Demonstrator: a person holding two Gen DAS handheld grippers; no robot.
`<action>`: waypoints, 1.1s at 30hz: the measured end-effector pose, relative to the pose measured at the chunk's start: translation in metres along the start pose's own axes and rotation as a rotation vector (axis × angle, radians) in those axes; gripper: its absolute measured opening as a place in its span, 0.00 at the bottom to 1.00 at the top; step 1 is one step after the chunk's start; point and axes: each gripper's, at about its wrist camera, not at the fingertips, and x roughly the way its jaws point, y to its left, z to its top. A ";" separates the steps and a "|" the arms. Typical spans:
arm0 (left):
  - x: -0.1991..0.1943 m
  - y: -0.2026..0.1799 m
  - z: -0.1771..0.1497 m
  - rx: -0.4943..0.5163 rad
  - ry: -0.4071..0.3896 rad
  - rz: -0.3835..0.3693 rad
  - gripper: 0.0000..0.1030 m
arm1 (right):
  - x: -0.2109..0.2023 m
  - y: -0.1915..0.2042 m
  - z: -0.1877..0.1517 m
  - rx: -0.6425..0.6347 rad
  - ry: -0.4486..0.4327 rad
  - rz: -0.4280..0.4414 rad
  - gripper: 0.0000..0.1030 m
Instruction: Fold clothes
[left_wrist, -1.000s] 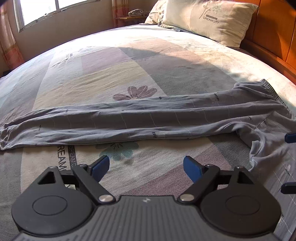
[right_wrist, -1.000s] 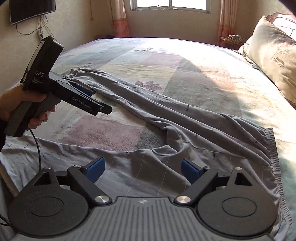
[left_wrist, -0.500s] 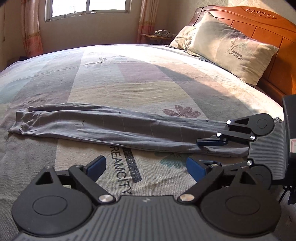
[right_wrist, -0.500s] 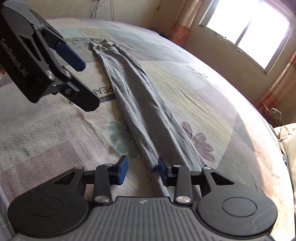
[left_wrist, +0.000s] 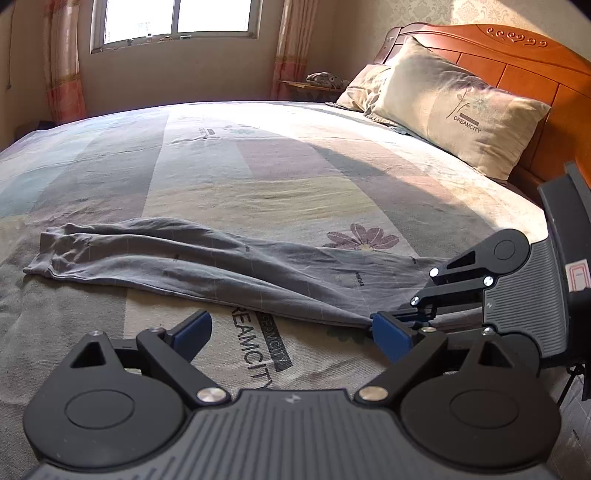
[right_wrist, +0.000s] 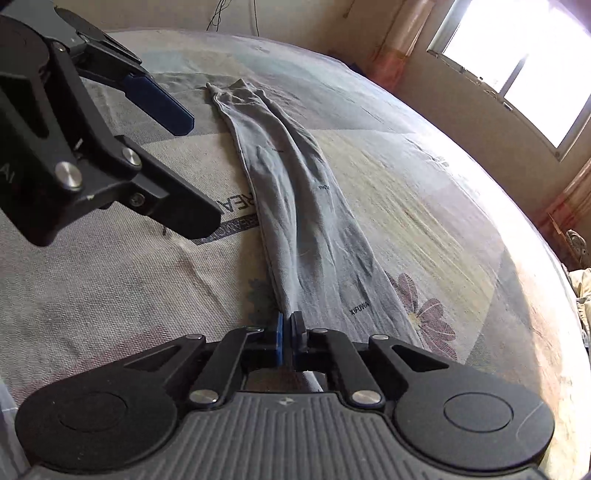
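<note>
Trousers (right_wrist: 295, 206), grey, lie as a long narrow strip on the bedsheet (right_wrist: 110, 288), running toward 11 o'clock from the right gripper (right_wrist: 287, 338), whose jaws pinch the near end. Left gripper (left_wrist: 291, 332) hovers spread wide, empty. Thin bite: a tug could slip it or bunch the legs. Readable: "DREAMCITY" on pillow (left_wrist: 458, 122) and sheet.

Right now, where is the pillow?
In the left wrist view the pillow leans against the wooden headboard at the upper right, at the head of the bed, far beyond the grey trousers.
</note>
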 end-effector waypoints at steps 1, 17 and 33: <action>0.000 0.001 0.000 -0.005 0.000 0.002 0.91 | 0.001 -0.002 0.001 0.016 0.012 0.009 0.09; -0.043 0.087 -0.007 -0.197 -0.038 0.182 0.91 | 0.047 0.042 0.081 -0.140 -0.185 0.054 0.17; -0.066 0.115 -0.011 -0.311 -0.105 0.174 0.92 | 0.098 0.046 0.124 -0.112 -0.161 0.048 0.03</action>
